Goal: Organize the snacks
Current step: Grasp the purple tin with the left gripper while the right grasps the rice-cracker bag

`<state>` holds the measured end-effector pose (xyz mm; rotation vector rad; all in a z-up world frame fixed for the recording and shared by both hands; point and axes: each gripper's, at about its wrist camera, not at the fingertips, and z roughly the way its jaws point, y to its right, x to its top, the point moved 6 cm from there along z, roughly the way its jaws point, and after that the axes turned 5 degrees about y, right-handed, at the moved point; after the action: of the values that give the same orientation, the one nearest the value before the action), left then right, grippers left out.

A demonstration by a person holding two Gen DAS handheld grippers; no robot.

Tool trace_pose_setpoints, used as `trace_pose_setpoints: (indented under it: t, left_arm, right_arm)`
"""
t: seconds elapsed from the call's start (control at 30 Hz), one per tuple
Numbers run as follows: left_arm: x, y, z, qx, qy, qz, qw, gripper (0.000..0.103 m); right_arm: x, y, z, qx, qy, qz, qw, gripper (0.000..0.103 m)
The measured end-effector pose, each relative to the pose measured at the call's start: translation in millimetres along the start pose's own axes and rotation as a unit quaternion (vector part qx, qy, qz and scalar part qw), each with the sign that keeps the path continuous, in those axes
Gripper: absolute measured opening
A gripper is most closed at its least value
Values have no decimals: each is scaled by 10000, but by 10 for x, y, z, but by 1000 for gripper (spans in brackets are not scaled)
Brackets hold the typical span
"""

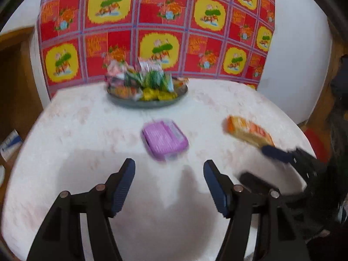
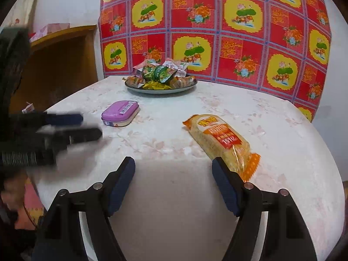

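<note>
A purple tin (image 1: 164, 139) lies flat on the white table (image 1: 87, 130), just beyond my left gripper (image 1: 169, 165), which is open with nothing between its fingers. To the right lies an orange snack packet (image 1: 248, 131), with my right gripper (image 1: 258, 165) at its near end. In the right wrist view my right gripper (image 2: 174, 162) is open and empty. The orange packet (image 2: 219, 139) lies just past its right finger, outside the gap. The purple tin (image 2: 119, 113) lies left of it, near my left gripper (image 2: 87, 126). A grey plate (image 2: 187, 88) heaped with wrapped snacks stands at the back.
A red and yellow flowered cloth (image 2: 217, 32) hangs behind the table. A wooden shelf (image 2: 61, 54) stands to the left, with a small carton (image 2: 28, 108) below it. The table's rounded edge (image 2: 322, 152) curves away on the right.
</note>
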<state>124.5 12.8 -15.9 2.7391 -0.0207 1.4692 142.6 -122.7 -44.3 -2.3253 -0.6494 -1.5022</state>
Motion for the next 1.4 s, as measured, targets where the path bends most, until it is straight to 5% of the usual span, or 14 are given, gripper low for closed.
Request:
trace_pose_setpoints:
  t: [0.2,0.47,0.7,0.83,0.97,1.07,1.3,1.4]
  left_arm:
    - [129,105,319,181,-354,333,9987,69]
    - [125,-11,582,385,-835,-6,9958,67]
    - [69,49,484,104,-659,188,9976,56]
    - [-40,110,346,147,-428,230,9987,56]
    - [-56,34,218,-571,-474,-518,9959,56]
    - [-104,38,127,-995,-384,-710,9918,56]
    - [-118,59,93,-758,-275,-510,9954,56]
    - [-130,66,125,-566,-217,-433,9972,56]
  right_arm:
    - [-67,86,-90,-290,192,136,9993,75]
    - [-105,163,-135,-385,289,264,9985,75]
    - [-81,285,-278,-121,333,961,9947,75]
    - [175,237,-302,-170,235,283,9992,75]
    - [382,107,-177,-94,74,-728,9973,75]
    - [456,229,25,579,-398,-746,9947,75]
    - [516,479,379,693,-879,-1178,9867,73]
    - [356,363,488,706,-1226,-1554,9777,59]
